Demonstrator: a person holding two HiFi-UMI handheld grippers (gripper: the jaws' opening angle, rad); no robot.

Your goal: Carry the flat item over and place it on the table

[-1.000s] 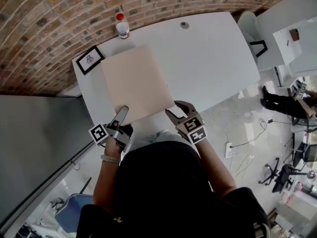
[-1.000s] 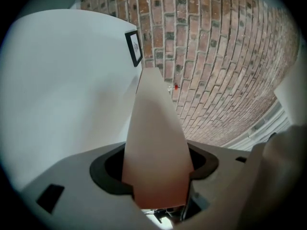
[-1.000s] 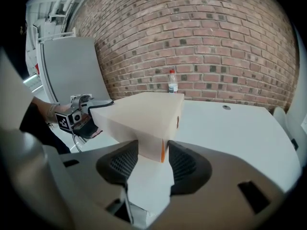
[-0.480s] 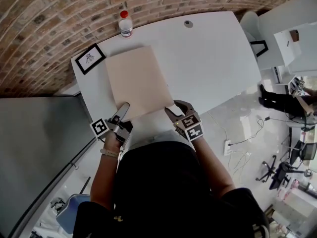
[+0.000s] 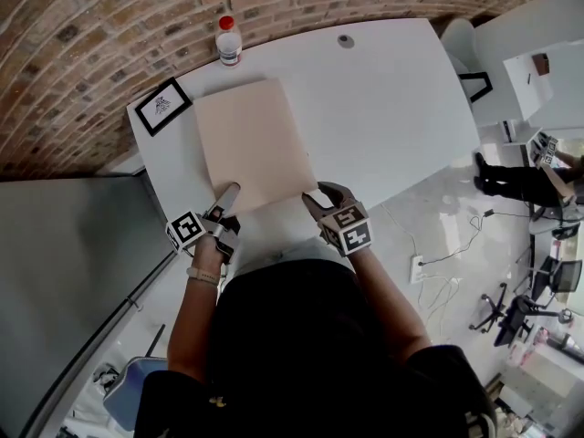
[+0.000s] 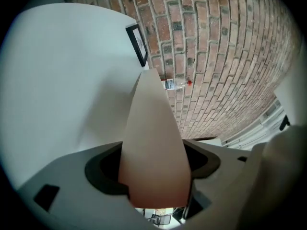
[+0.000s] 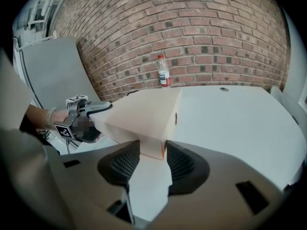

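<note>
A flat beige box (image 5: pixel 254 144) lies on the white table (image 5: pixel 392 99), its near edge at the table's front. My left gripper (image 5: pixel 228 194) is at the box's near left corner. In the left gripper view the box (image 6: pixel 153 143) fills the gap between the jaws, which are opening and no longer clamp it. My right gripper (image 5: pixel 315 199) is at the near right corner. Its jaws are closing, and in the right gripper view both pads press on the box corner (image 7: pixel 151 145).
A water bottle (image 5: pixel 228 41) with a red cap stands at the table's far left edge by the brick wall. A black-framed card (image 5: pixel 161 107) lies left of the box. A grey partition (image 5: pixel 73 263) stands to the left, and chairs and cables are on the floor at right.
The box and both grippers have shifted slightly further onto the table. Both grippers stay at the near corners.
</note>
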